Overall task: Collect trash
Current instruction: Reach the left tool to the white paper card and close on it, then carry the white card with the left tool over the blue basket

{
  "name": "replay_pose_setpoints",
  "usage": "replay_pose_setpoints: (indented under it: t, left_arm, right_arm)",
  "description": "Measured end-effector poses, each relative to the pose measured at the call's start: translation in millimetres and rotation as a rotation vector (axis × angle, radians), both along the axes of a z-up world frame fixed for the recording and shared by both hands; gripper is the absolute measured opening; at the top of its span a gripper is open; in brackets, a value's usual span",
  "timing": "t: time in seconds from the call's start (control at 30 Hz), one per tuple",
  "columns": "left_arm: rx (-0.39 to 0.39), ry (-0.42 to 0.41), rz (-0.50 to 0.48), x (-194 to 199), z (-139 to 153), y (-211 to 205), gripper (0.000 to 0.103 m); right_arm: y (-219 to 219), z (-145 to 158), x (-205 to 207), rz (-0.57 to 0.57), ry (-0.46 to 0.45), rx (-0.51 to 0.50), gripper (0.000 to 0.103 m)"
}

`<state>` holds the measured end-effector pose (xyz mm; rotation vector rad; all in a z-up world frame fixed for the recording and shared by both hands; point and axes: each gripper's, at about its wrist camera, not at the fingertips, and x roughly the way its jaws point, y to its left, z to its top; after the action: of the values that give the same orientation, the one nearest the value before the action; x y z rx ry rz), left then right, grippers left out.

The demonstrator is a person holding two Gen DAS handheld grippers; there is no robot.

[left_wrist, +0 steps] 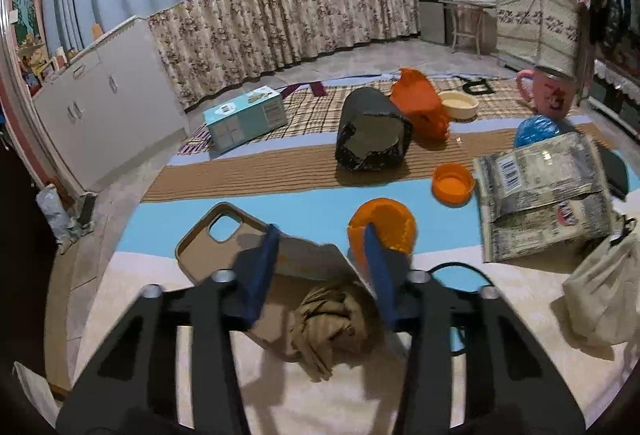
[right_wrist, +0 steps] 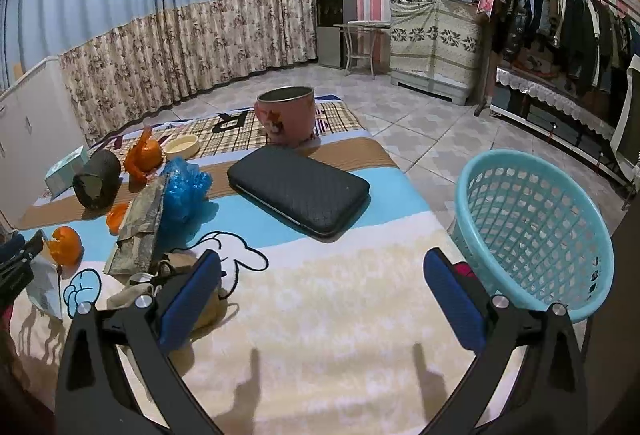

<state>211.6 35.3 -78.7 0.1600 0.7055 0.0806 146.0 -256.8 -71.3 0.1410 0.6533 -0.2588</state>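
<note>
Left wrist view: my left tongs clenched the card sheet.
Right tongs: released, empty.
Basket: far right.

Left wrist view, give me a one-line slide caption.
Left gripper closes its blue pads on a flat grey card above crumpled brown paper, beside a beige phone case on the striped blanket.

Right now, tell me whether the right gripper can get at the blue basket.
Probably yes: the right gripper is open and empty, the blue basket just ahead to its right, nothing between.
</note>
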Motion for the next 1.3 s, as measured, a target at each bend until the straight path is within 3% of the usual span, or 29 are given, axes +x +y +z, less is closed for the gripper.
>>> replay_pose_setpoints:
  t: [0.07,0.27,0.4,0.67,0.8,0.97,1.13,1.2,1.3]
  left_arm:
    - [-0.018,0.012,-0.012,-1,0,2,0.013]
    - [-0.041,0.001,-0.014,-9,4,5,0.003]
    - [-0.066,-0.031,-0.023,-17,12,6,0.003]
    - [-0.021,-0.069,-0.067,-35,12,-11,0.003]
    - [-0.05,-0.067,-0.063,-35,13,-6,0.003]
    - [-0.067,-0.069,-0.052,-36,14,-2,0.003]
    - [-0.068,-0.076,-0.05,-37,14,0,0.003]
    - [-0.07,-0.084,-0.046,-38,16,2,0.003]
    - [-0.081,-0.098,-0.042,-40,20,5,0.002]
  right_arm:
    - [0,0,0,0.005,-0.004,-0.004,0.099]
    - [10,1,-5,0.043,-0.018,-0.041,0.099]
    - [17,2,-8,0.082,-0.031,-0.049,0.099]
    - [48,-4,-15,0.207,-0.027,-0.066,0.099]
    - [63,-8,-16,0.25,-0.014,-0.073,0.098]
    - [81,-14,-11,0.297,0.024,-0.085,0.076]
    - [86,-21,-6,0.376,0.051,-0.03,0.029]
    - [88,-16,-10,0.4,0.026,-0.038,0.017]
    - [82,-6,-18,0.416,-0.02,-0.013,0.01]
